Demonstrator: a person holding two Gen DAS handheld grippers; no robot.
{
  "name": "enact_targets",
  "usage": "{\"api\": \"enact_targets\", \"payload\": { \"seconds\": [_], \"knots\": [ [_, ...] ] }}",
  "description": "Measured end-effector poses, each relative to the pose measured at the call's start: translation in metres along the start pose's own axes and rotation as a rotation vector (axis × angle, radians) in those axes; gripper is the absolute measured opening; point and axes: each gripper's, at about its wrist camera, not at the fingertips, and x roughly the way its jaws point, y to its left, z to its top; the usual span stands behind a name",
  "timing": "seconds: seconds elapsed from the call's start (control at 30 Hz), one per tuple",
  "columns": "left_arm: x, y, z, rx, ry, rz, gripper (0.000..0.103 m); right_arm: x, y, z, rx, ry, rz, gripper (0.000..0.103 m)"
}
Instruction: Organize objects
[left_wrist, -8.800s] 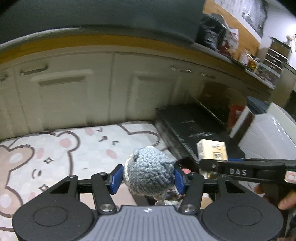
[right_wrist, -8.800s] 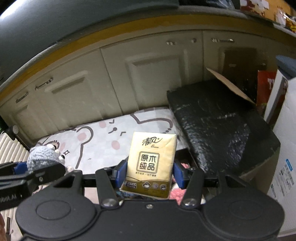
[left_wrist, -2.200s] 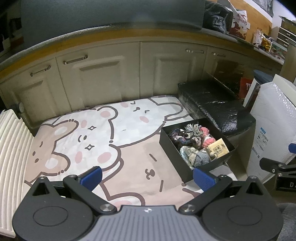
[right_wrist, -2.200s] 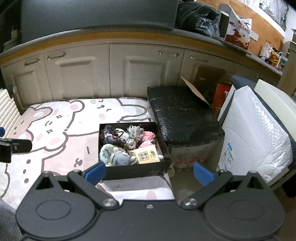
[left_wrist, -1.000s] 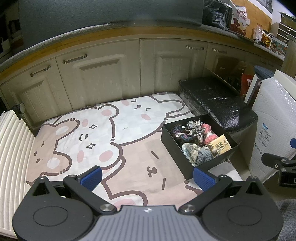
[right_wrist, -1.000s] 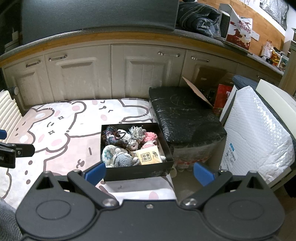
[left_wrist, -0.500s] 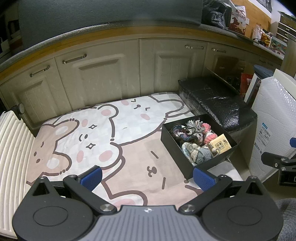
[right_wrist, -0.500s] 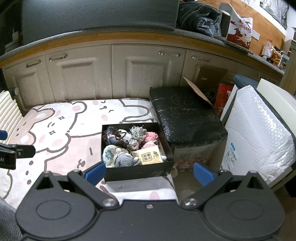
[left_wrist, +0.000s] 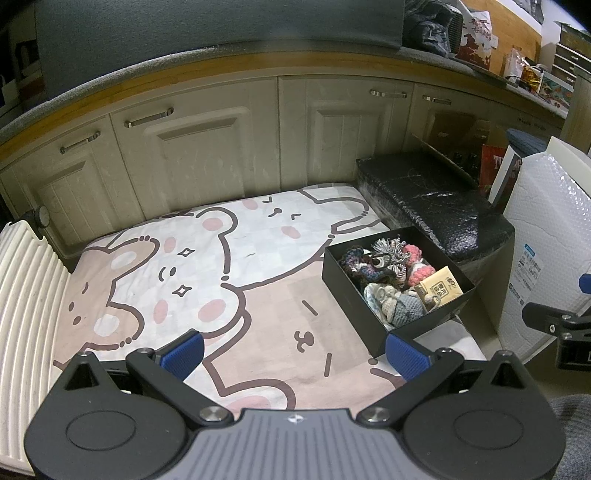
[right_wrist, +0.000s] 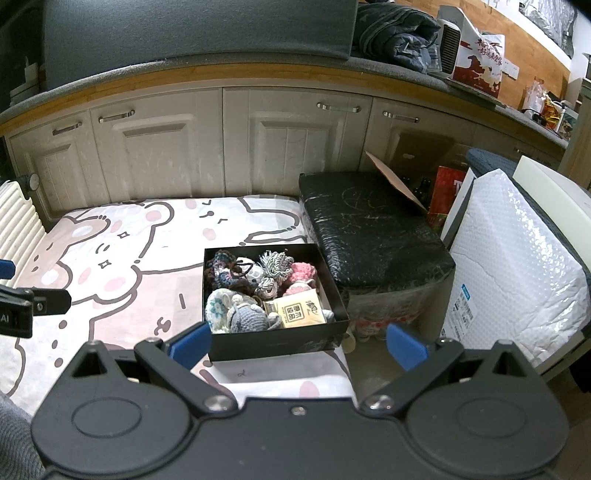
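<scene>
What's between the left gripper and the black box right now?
Only bare bear-print mat lies between the left gripper and the black box, nothing else. The left wrist view shows it; the gripper is open and empty.

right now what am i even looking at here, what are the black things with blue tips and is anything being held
These are two fisheye pictures, one from a camera mounted on each hand-held gripper that a person carries. No robot arm is involved. The black shape at the bottom of each picture is the tool itself, and the blue tips are its two fingers.

The left hand-held gripper and the right hand-held gripper are both open and hold nothing.

Ahead is a bear-print mat in front of cabinets. On it sits a black box holding crocheted toys, among them a grey one, and a tissue pack. Beside the box is a black-wrapped bundle.
</scene>
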Motion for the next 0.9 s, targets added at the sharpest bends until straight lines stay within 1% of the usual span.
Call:
{"api": "enact_targets", "payload": {
  "seconds": [0.9],
  "knots": [
    [-0.0003, -0.0001, 0.0009, 0.002, 0.001, -0.002, 0.103, 0.0000, 0.0002, -0.0003, 0.002, 0.000, 0.002, 0.103]
  ]
}}
